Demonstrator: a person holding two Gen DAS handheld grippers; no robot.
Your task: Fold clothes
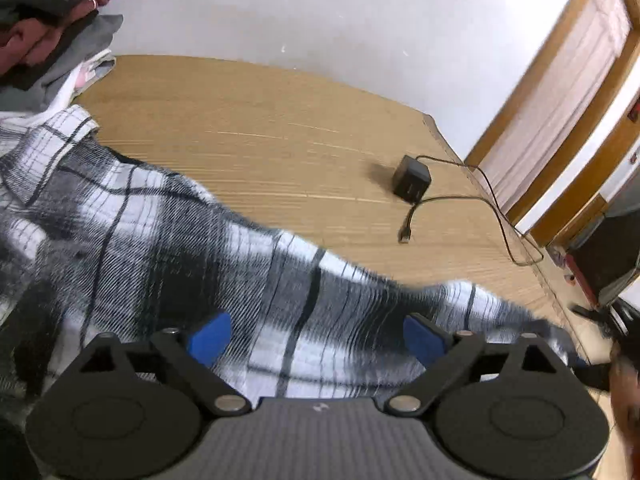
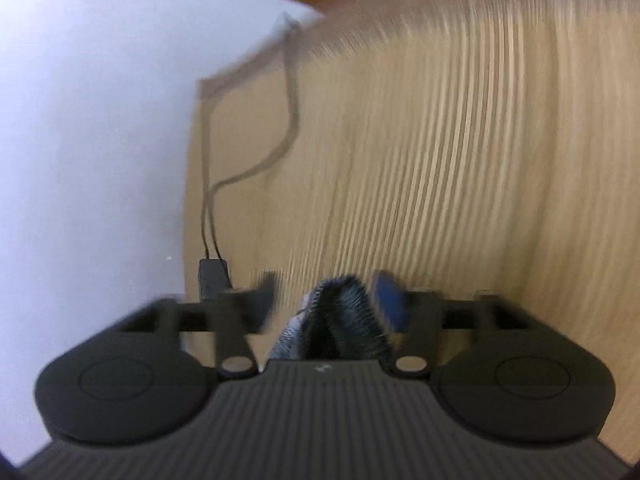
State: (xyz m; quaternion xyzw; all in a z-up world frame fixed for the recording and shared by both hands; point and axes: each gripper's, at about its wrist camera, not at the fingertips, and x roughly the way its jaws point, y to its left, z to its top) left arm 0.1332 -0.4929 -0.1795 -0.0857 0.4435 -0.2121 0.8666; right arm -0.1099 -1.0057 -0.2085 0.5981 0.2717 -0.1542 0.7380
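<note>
A black-and-white plaid shirt (image 1: 160,240) lies spread over the near half of the wooden table (image 1: 260,120). My left gripper (image 1: 316,338) hangs just above it, open, its blue pads (image 1: 210,338) wide apart with cloth below them and nothing pinched. The right wrist view is blurred by motion. There my right gripper (image 2: 328,300) has its fingers drawn in on a bunched fold of the plaid shirt (image 2: 340,316), which rests against the blue pad (image 2: 390,300), over the table (image 2: 440,160). The shirt's right edge (image 1: 552,324) looks raised.
A black charger block (image 1: 412,180) with a trailing cable (image 1: 496,208) sits at the table's far right, also visible as the charger (image 2: 214,276). A pile of dark and maroon clothes (image 1: 48,20) is at the far left. A white wall (image 1: 320,12) and a wooden door frame (image 1: 560,100) stand behind.
</note>
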